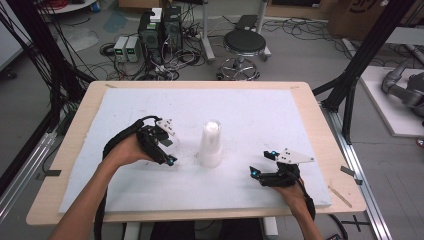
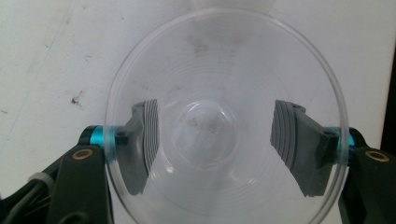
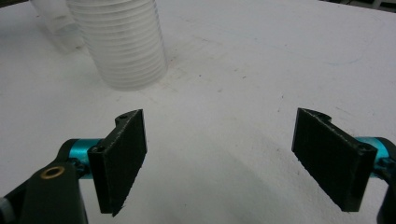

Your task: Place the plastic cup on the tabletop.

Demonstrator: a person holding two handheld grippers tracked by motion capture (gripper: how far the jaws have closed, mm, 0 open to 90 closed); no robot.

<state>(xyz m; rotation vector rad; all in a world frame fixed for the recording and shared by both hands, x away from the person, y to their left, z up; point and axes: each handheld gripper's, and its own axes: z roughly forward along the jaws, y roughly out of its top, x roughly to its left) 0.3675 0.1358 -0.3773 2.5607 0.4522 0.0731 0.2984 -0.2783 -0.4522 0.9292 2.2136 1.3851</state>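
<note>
- Left tool [image 2: 219,140] grips 1 clear cup [image 2: 224,116] by its sides, mouth facing its camera, long axis along the jaws.
- Cup stack [image 1: 210,143] stands upright on the desk [image 1: 310,100].
- Right tool [image 3: 219,158] gapes empty.

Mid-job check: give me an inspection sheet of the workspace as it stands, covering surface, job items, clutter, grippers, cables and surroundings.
Surface: white sheet on a wooden table, lightly scuffed and speckled.
Job's things: stack of ribbed translucent cups upside down near the middle; one clear cup between the left gripper's jaws, its mouth toward that gripper's camera.
Clutter: a small stick at the table's right front corner.
Grippers: left gripper holds the clear cup just left of the stack; right gripper open, empty, low over the sheet right of the stack.
Cables: one trails from each gripper along the forearm; loose tangles on the floor behind.
Surroundings: round stool, computer towers, black frame posts.
</note>
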